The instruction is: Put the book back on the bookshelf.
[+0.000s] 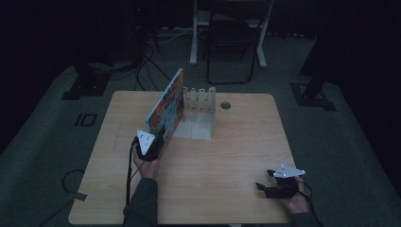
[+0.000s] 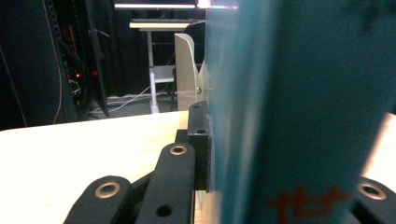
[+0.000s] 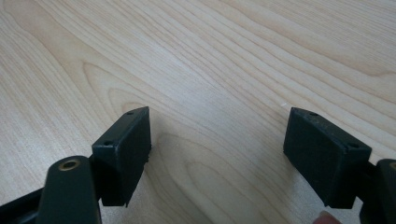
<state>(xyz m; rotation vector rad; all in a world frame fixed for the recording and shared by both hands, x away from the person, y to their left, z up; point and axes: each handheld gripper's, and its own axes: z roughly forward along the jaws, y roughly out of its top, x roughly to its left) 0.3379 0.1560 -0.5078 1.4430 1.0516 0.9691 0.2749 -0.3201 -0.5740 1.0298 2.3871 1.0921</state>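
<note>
Near the middle of the table (image 1: 227,156), left gripper (image 1: 158,135) clamped tight on a book (image 1: 166,105). Book up off the wood, tilted, lower corner between the jaws, top leaning toward the white rack (image 1: 201,111) just beside it (teal cover close up in the left gripper view). Right gripper (image 1: 265,181) wide open, holding nothing, low over bare wood, well apart from the book.

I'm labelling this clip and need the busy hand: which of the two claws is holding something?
The left claw, clamped on the book it holds tilted beside the white rack. The right claw sits open, nothing between its jaws, near the table's front right corner.
</note>
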